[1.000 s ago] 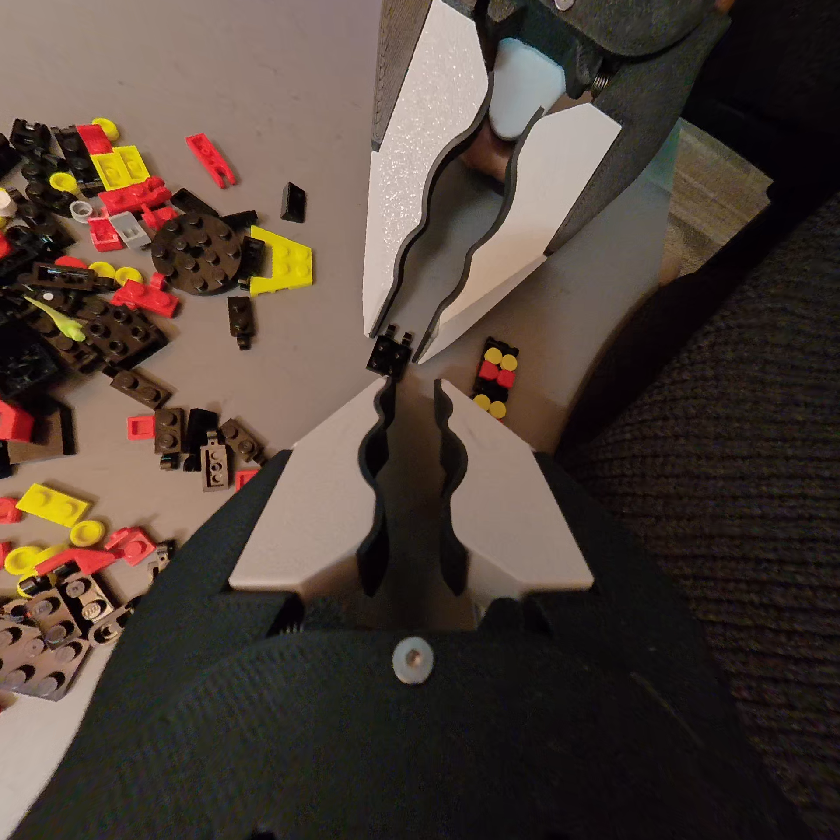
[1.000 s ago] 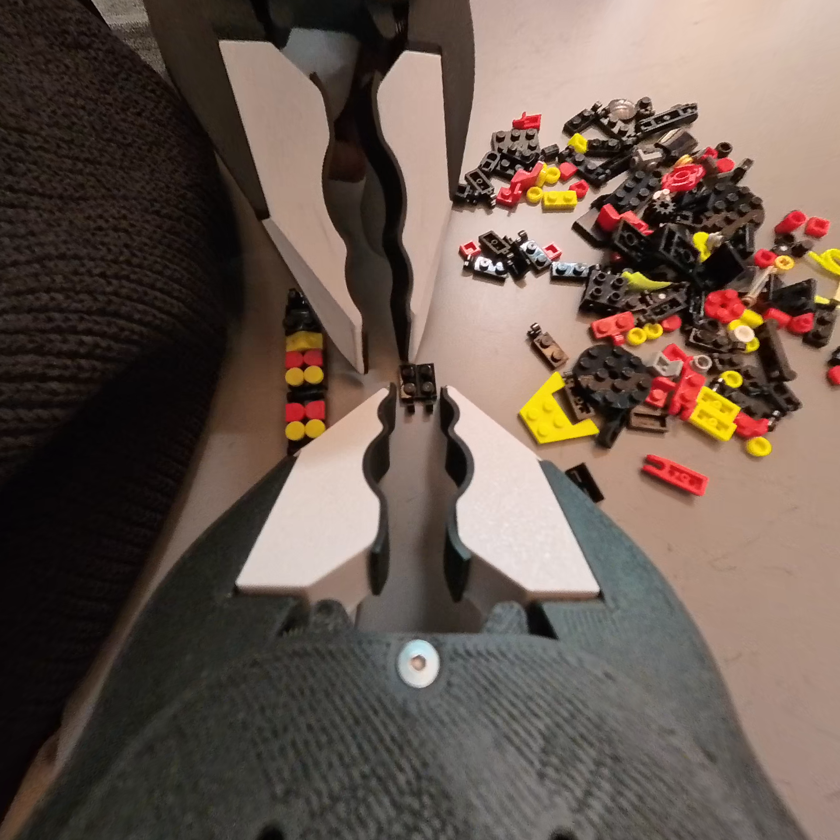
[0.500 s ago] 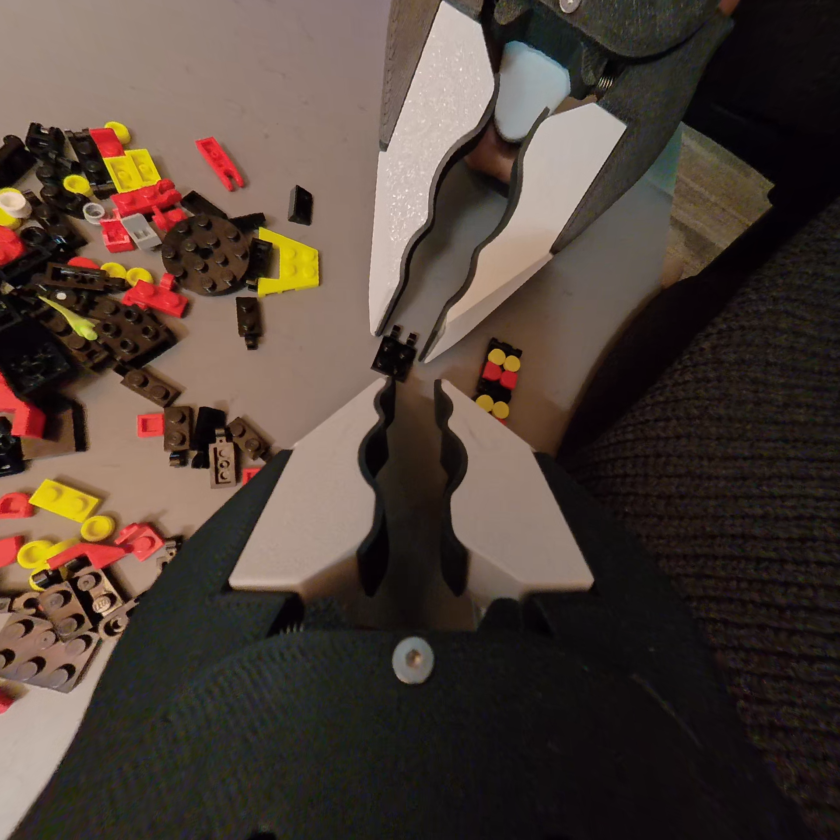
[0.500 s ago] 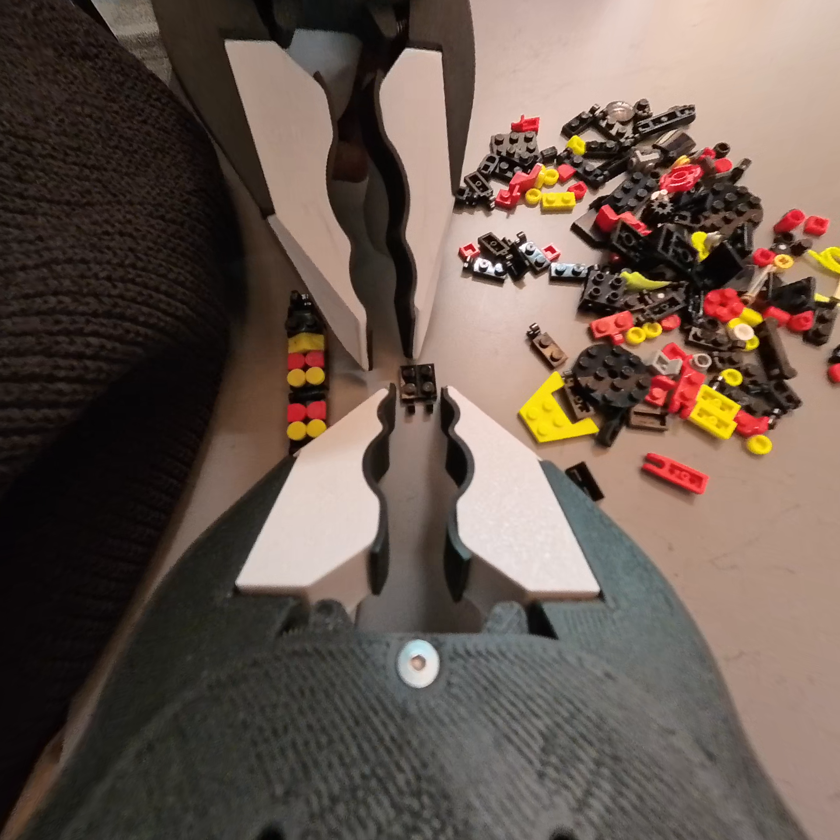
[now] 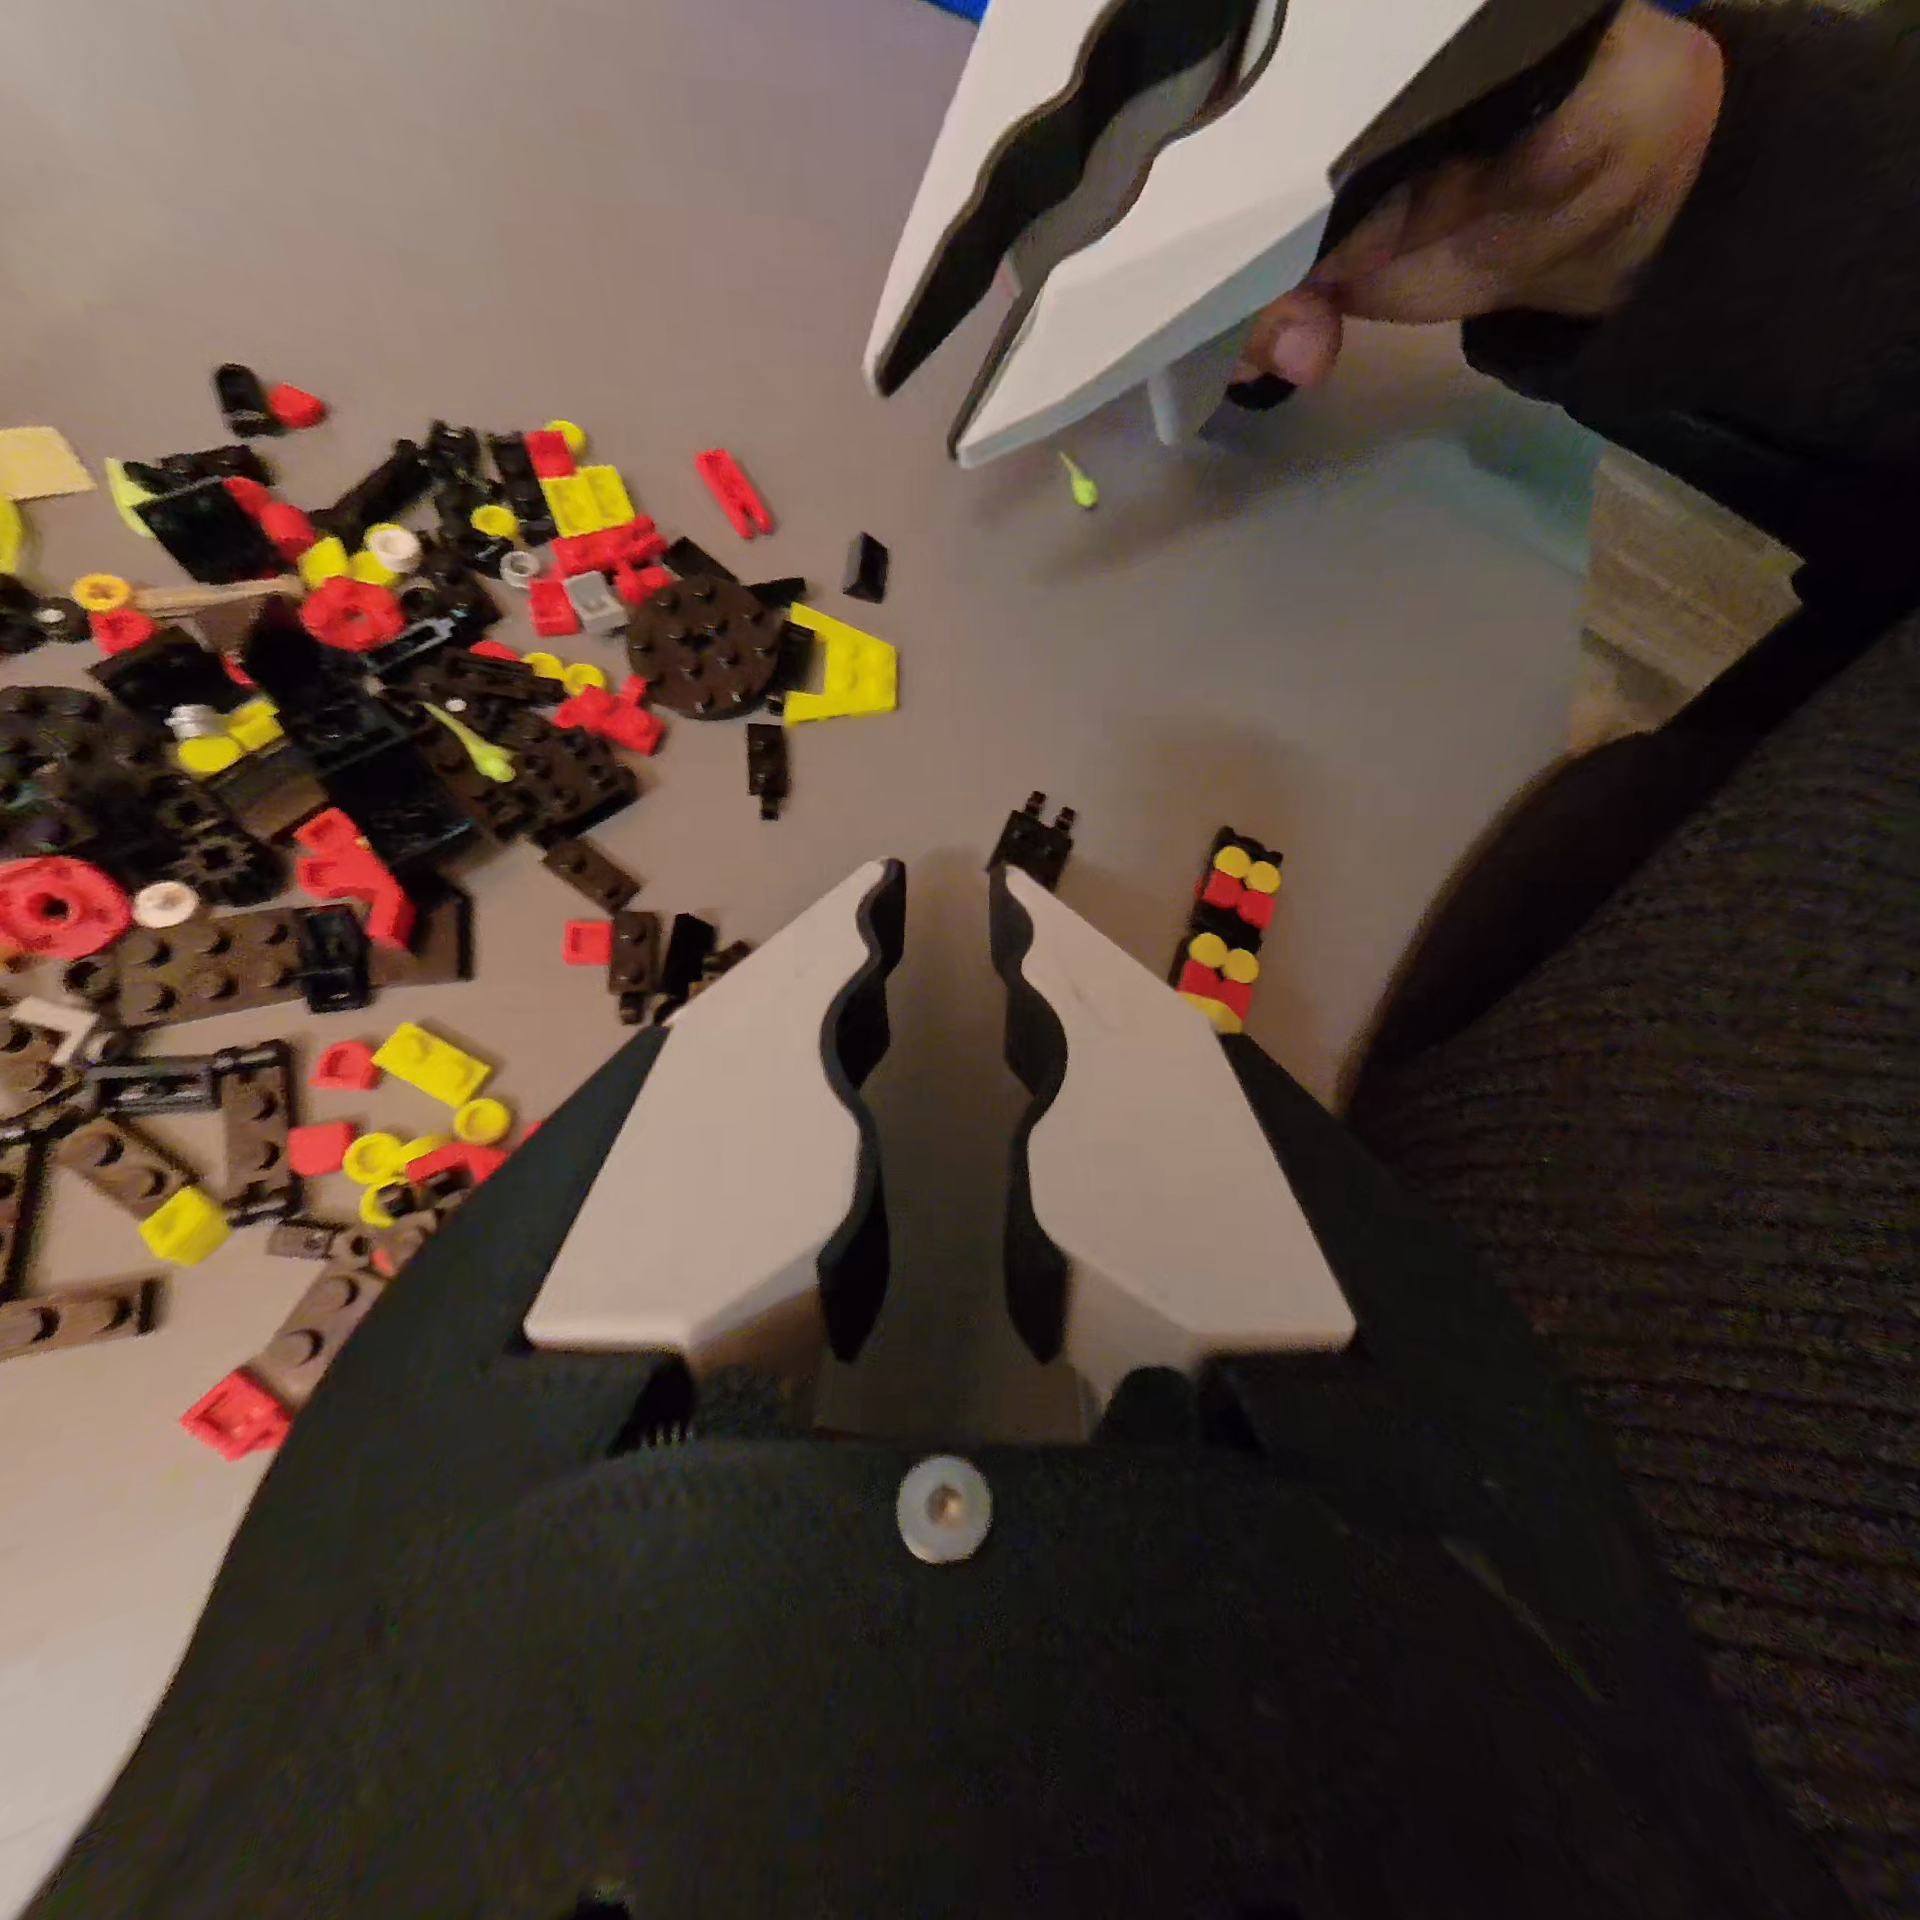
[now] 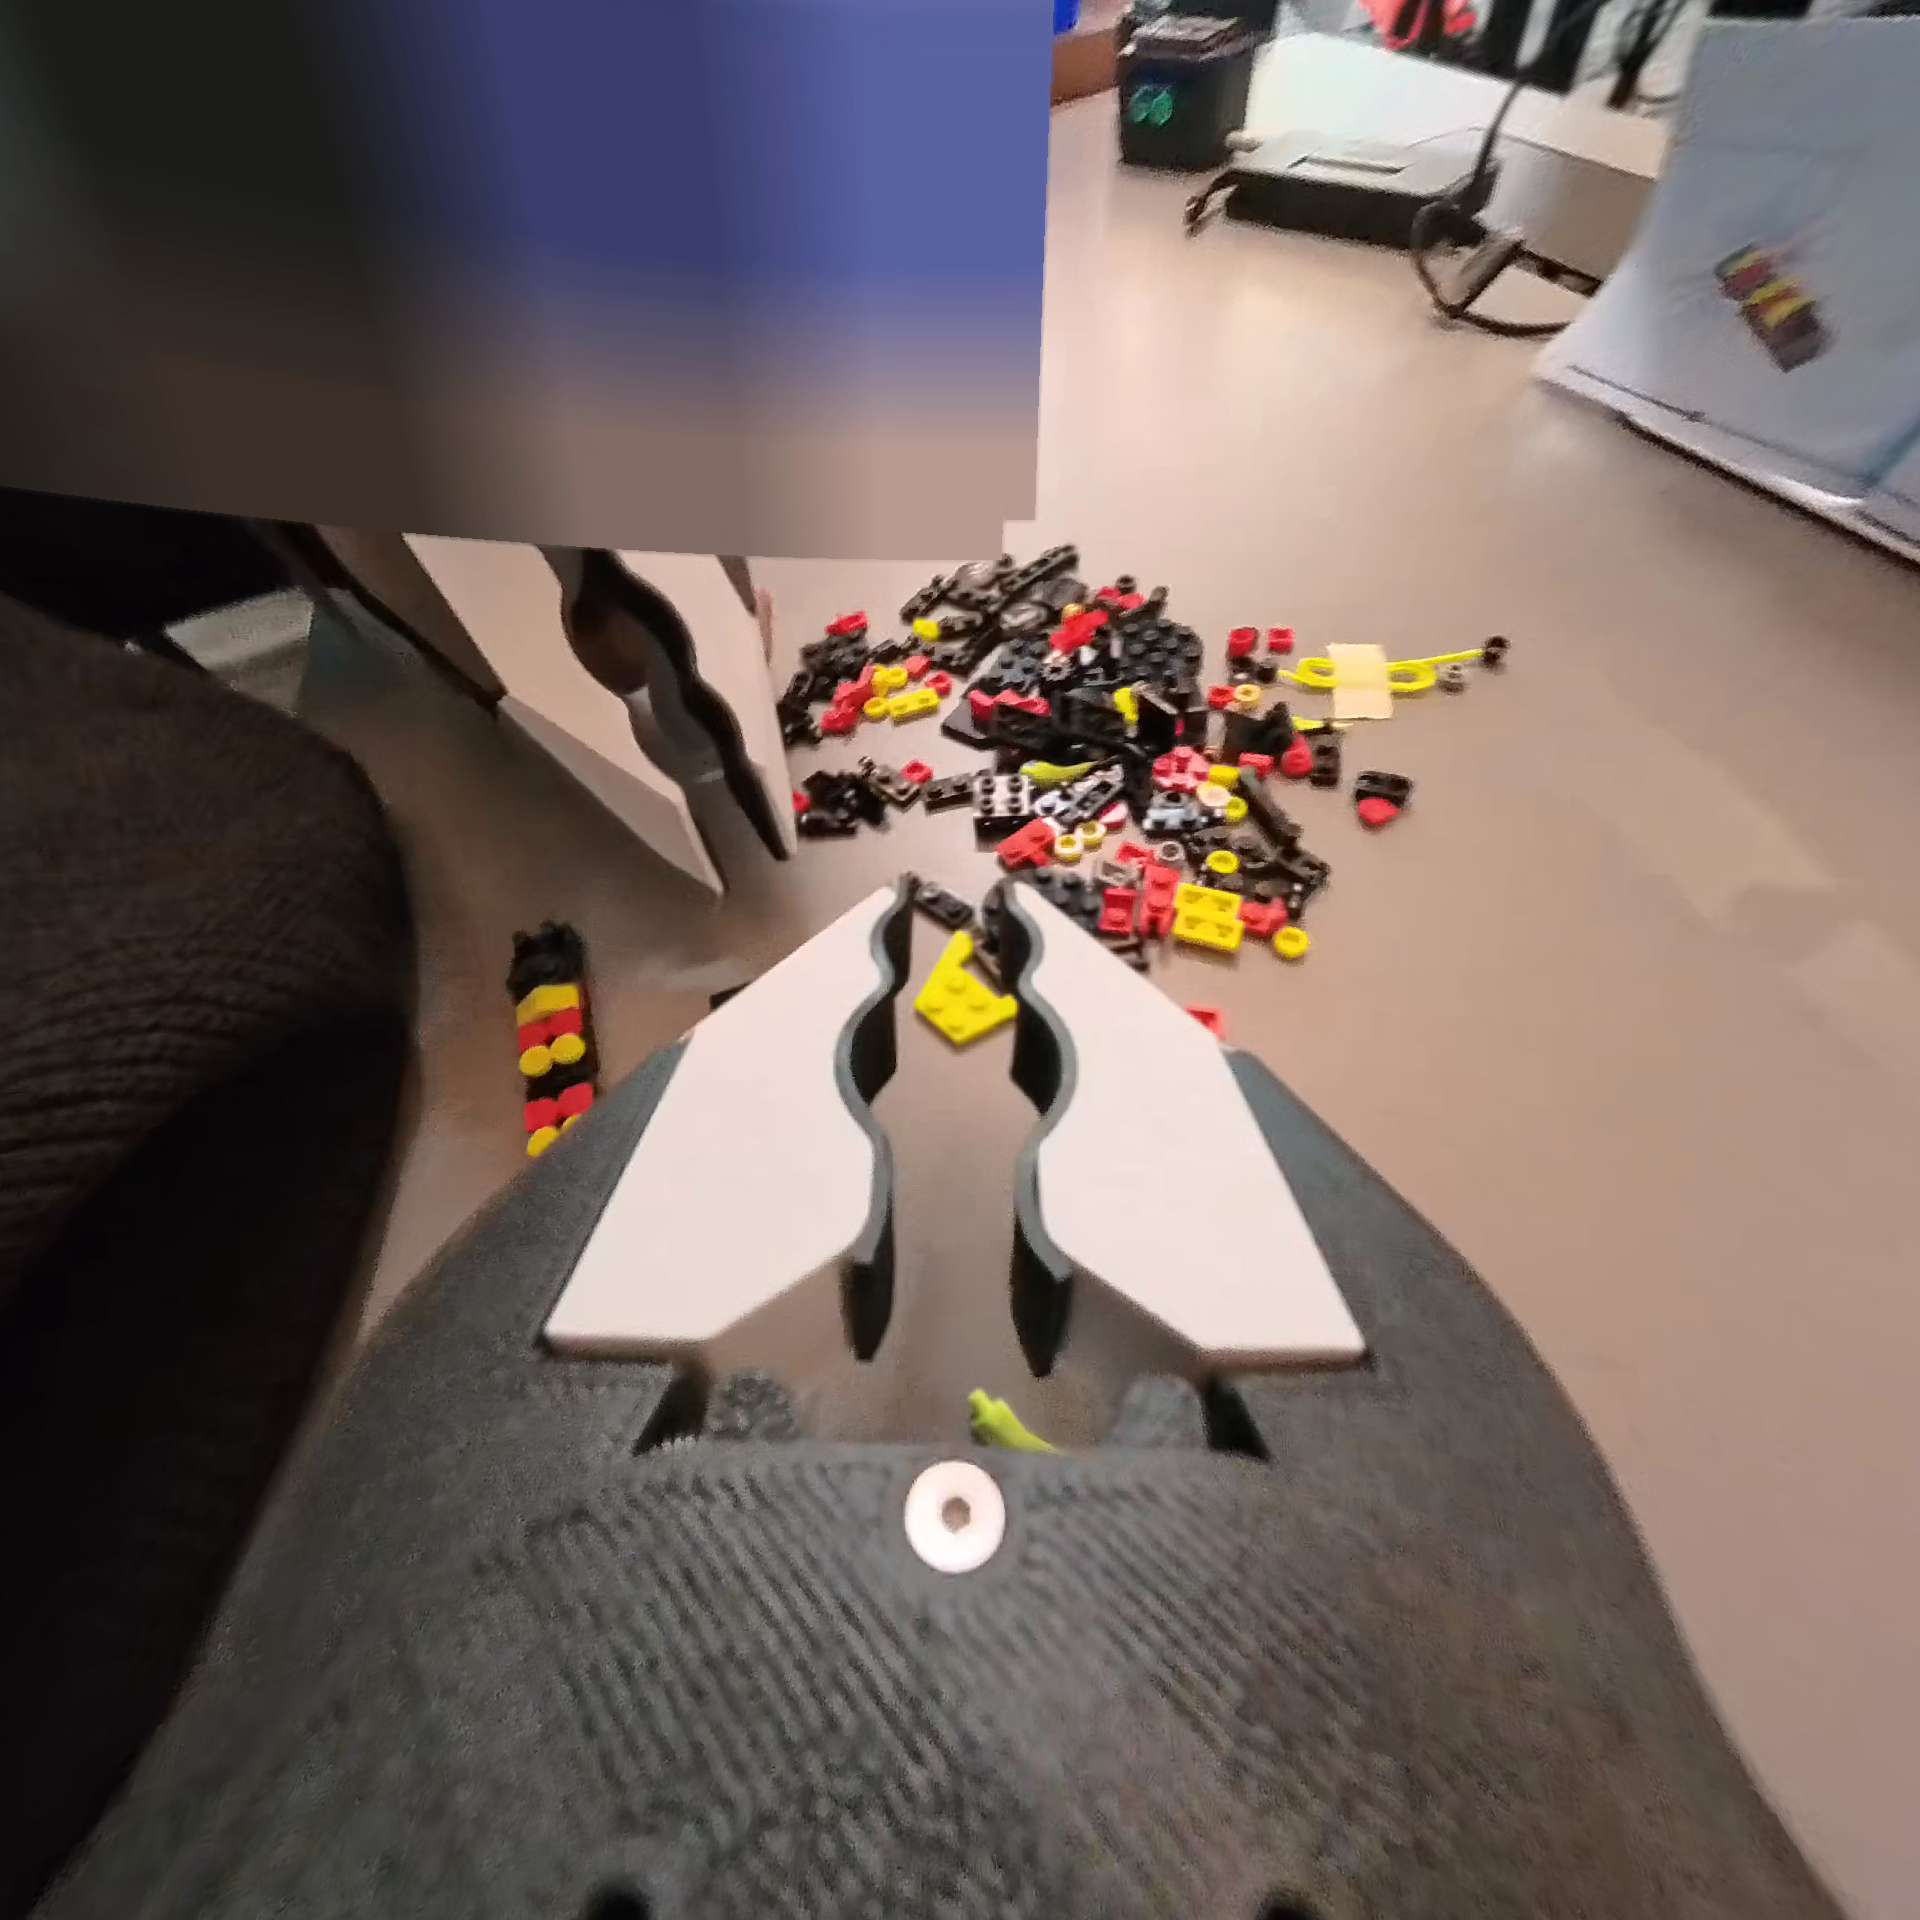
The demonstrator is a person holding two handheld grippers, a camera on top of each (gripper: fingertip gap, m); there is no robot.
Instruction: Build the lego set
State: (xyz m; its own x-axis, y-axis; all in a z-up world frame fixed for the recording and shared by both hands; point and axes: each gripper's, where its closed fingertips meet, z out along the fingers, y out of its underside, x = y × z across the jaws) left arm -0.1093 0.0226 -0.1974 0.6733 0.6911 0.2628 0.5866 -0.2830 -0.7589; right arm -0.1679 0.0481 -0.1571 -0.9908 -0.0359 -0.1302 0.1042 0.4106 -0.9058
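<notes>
My left gripper [image 5: 945, 881] is open and empty, low over the grey surface. A small black clip plate [image 5: 1032, 840] lies loose just past its right fingertip. A built strip of black, red and yellow pieces [image 5: 1226, 935] lies to the right, and shows in the right wrist view [image 6: 551, 1039] too. My right gripper [image 6: 956, 904] is open and empty, held higher and tilted; in the left wrist view [image 5: 925, 400] it hangs at the top, held by a hand [image 5: 1507, 208]. A tiny lime piece [image 5: 1078, 483] lies under it. The loose-piece pile [image 5: 364, 727] spreads to the left.
A yellow wedge plate [image 6: 961, 1003] and a black round plate [image 5: 707, 649] lie at the pile's near edge. A dark knitted sleeve or leg [image 5: 1662, 1143] borders the right side. An instruction booklet [image 6: 1766, 291], a chair base [image 6: 1475, 249] and a dark box [image 6: 1174, 94] stand farther off. Left tips to right tips: about 8 cm. From the right gripper's tips to the black round plate [image 5: 707, 649] is close to 6 cm.
My right gripper has lifted and pulled back from the small black plate. My left gripper has drawn back a little. The plate now lies alone on the surface.
</notes>
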